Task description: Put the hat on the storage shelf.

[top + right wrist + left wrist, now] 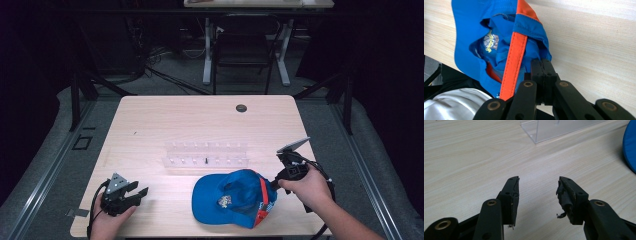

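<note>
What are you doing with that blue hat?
A person is working at a wooden table with a gripper in each hand. The right gripper is shut on the back edge of the blue cap, near its orange strap. The left gripper is open with nothing between its jaws. A clear plastic rack sits behind the cap.

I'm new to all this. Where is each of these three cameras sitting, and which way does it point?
High view: above the person's side, looking forward and down on the table; both hands and forearms enter from below.
Left gripper view: rides the left gripper, looking along its open fingers over bare wood.
Right gripper view: rides the right gripper, its fingers pinched on the blue cap.
Shared: all three show the cap; the high and left gripper views share the clear rack.
</note>
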A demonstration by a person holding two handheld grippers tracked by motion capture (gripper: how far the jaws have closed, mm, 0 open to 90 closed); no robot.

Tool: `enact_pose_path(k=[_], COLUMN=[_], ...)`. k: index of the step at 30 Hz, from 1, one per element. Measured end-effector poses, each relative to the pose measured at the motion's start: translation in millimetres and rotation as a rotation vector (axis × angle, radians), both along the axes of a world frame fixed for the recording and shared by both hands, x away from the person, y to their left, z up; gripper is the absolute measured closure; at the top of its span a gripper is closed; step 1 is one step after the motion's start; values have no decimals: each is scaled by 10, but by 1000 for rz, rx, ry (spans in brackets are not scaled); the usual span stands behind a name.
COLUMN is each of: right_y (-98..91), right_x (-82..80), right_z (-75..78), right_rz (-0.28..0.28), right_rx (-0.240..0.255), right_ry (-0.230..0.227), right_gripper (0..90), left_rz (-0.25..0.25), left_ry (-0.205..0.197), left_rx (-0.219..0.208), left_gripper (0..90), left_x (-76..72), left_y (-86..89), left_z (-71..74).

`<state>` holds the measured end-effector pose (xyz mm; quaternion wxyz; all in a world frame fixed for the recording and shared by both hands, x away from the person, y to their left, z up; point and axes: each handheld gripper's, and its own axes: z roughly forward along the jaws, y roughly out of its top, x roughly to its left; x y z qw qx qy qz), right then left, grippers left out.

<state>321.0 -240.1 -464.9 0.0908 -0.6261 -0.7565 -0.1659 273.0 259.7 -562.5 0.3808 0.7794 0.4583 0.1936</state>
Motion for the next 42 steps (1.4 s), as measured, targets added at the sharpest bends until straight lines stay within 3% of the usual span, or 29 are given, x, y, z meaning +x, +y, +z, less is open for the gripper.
enact_pose_path(k=[1,6,8,10,11,12,19,24,28,31,32,36,42], right_y=[3,-30,-22,-20,-36,-18,9,14,-19,-28,-29,-31,-53], right_x=[-3,14,10,14,27,22,39,37,47,49,52,52,37], right_z=[37,128,181,224,252,265,382,491,541,551,546,532,546], right_rz=[-23,-7,-31,-28,4,-18,-23,-35,-26,-38,-65,-73,-98], right_rx=[7,-9,-7,-15,-26,-18,-3,53,109,147,194,220,319], right_ry=[-2,10,-4,-3,16,6,-1,11,46,56,74,85,128], right_gripper=[900,900,900,900,900,900,900,900,900,900,900,900,900], left_rz=[-1,-7,-11,-9,-9,-9,-7,-6,-10,-9,-8,-9,-6], left_ry=[0,6,6,7,7,8,10,11,12,12,12,11,15], left_rx=[3,3,7,6,6,7,5,4,8,10,10,9,8], left_gripper=[519,519,519,519,520,519,520,519,519,519,519,520,520], left_x=[1,1,7,10,10,9,10,11,14,14,14,12,-3], left_y=[2,-2,-4,-7,-7,-7,-11,-12,-15,-16,-17,-13,-2], left_z=[1,10,6,0,0,2,-1,-4,-8,-6,-5,-7,2])
